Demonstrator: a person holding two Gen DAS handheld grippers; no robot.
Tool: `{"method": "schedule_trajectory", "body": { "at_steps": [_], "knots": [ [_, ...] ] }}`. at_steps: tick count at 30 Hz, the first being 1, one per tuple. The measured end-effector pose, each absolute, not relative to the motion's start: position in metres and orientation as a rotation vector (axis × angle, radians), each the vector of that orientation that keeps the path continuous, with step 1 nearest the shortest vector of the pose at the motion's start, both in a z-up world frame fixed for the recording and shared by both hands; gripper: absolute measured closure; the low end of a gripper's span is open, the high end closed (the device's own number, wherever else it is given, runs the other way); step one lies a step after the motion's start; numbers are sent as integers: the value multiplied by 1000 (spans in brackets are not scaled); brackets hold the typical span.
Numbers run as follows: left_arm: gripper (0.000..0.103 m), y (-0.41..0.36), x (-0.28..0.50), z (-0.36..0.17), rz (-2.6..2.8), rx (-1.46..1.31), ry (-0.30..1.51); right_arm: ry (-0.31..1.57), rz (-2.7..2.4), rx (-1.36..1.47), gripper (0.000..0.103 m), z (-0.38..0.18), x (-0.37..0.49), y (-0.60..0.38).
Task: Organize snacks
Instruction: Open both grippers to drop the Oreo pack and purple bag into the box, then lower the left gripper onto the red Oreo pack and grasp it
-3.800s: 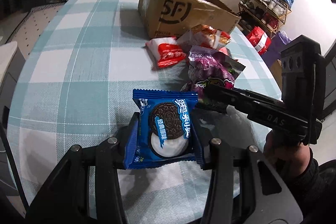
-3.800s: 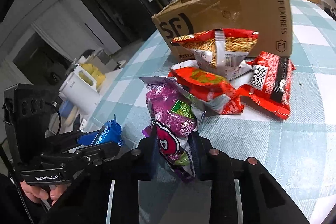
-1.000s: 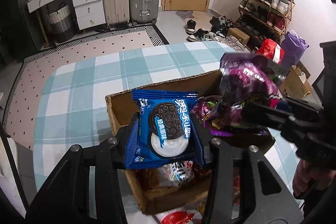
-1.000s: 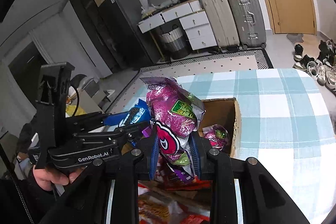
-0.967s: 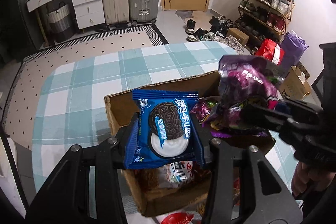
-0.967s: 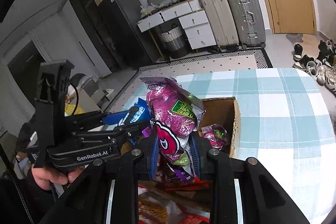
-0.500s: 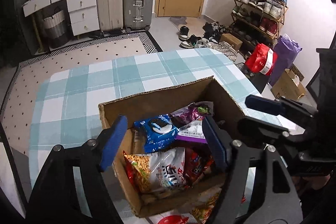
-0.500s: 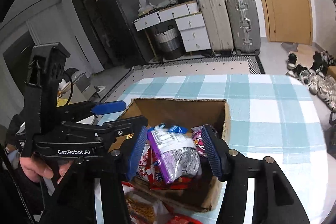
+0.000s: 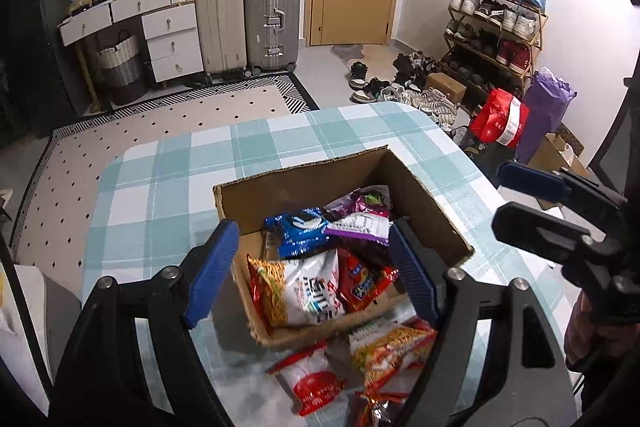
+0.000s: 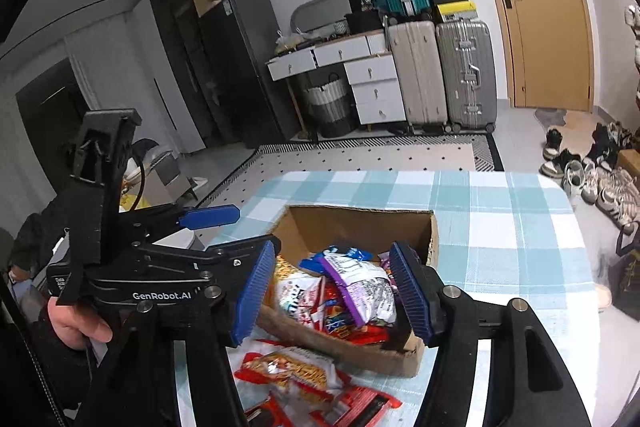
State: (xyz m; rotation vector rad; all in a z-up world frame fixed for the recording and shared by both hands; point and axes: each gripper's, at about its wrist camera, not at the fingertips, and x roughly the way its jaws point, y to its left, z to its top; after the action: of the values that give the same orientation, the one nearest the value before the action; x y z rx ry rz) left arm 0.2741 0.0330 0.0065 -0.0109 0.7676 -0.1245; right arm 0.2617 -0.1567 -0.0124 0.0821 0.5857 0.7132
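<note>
A brown cardboard box point(image 9: 424, 203) stands on the checked tablecloth and holds several snack packs. The blue cookie pack point(image 9: 298, 231) and the purple snack bag point(image 9: 360, 223) lie on top inside it; the purple bag also shows in the right wrist view point(image 10: 362, 283). My left gripper point(image 9: 310, 275) is open and empty above the box's near side. My right gripper point(image 10: 334, 291) is open and empty above the box point(image 10: 434, 239). Each gripper shows in the other's view, the right one point(image 9: 532, 203) and the left one point(image 10: 224, 227).
Red and orange snack packs point(image 9: 352, 367) lie loose on the table in front of the box, also in the right wrist view point(image 10: 304, 379). The table point(image 9: 168, 203) has rounded edges. Suitcases, drawers and a shoe rack stand on the floor beyond.
Both grippers have opened and let go. The blue cookie pack and the purple bag have dropped into the box. Both grippers have risen slightly since.
</note>
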Motion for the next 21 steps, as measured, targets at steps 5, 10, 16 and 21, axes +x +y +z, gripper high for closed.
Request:
{"method": "schedule_trajectory", "body": {
  "at_steps": [5,10,16,21],
  "knots": [
    [23,28,245,19,-108,-5,755,557,715,77,33,-2,237,-161],
    [20,25,216,28,-79,-5,733,541,712,74,29,3,214,-163],
    [16,19,181,35,-65,-3,709,517,706,85,20,6,181,-171],
    [6,14,152,39,-56,-3,692,493,699,91,17,8,153,-179]
  ]
}}
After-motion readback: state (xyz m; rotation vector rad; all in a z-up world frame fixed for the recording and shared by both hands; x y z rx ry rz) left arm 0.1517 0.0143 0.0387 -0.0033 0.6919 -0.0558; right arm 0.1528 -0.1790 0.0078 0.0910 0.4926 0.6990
